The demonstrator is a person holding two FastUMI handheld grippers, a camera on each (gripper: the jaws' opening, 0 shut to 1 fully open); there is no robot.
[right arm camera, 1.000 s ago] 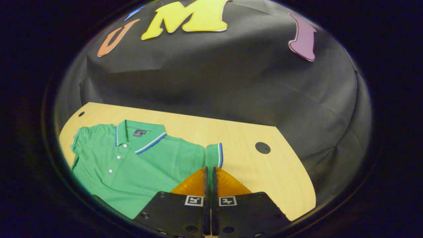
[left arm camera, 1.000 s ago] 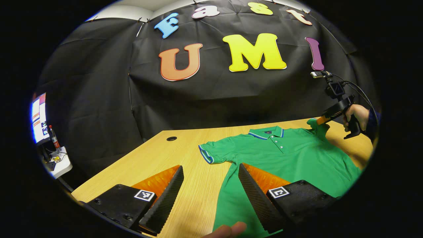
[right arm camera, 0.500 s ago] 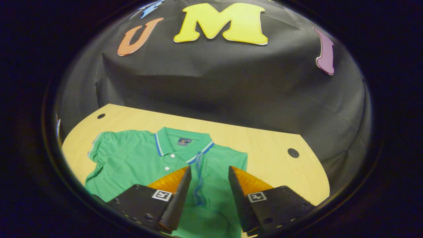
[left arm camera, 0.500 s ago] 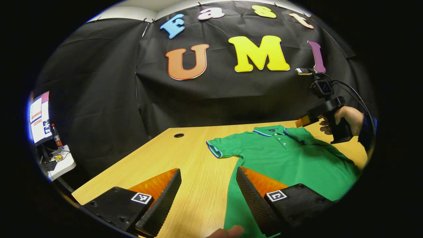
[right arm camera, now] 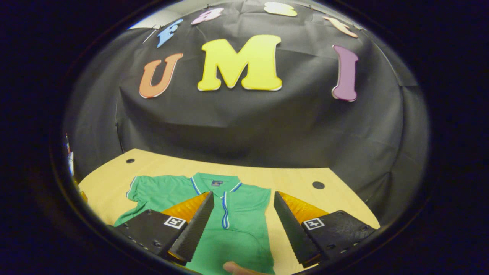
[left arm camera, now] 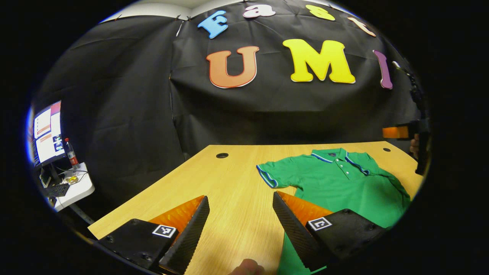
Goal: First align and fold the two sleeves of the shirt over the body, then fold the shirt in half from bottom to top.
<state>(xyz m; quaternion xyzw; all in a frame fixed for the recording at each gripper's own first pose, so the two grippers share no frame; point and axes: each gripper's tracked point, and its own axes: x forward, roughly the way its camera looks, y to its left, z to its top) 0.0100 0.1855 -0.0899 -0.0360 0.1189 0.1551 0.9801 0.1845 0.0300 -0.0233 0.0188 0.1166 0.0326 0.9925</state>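
So: the green shirt (right arm camera: 214,214) lies flat on the wooden table (left arm camera: 214,179), collar toward the black cloth wall; it sits lower centre in the right gripper view and right of centre in the left gripper view.

Right sleeve (right arm camera: 225,214) is already folded over the body, its striped cuff running down just beside the placket. Left sleeve (left arm camera: 273,175) sticks out flat on the table, unfolded. I'd judge we're halfway through the sleeve step, with the bottom-to-top fold not yet started.

Right gripper (right arm camera: 240,223): jaws spread wide, nothing held, raised over the shirt. It also shows at the far right edge of the left gripper view.

Left gripper (left arm camera: 240,225): jaws spread wide, empty, over bare table near the bottom of frame, with the shirt's side edge under its right-hand finger and the left sleeve further up the frame.

Next move, as I read it:
- Left gripper goes forward to the striped cuff and pinches the sleeve only.
- It then carries the sleeve across the body to line up with the right one.

Risk: also grabbing the body layer underneath.
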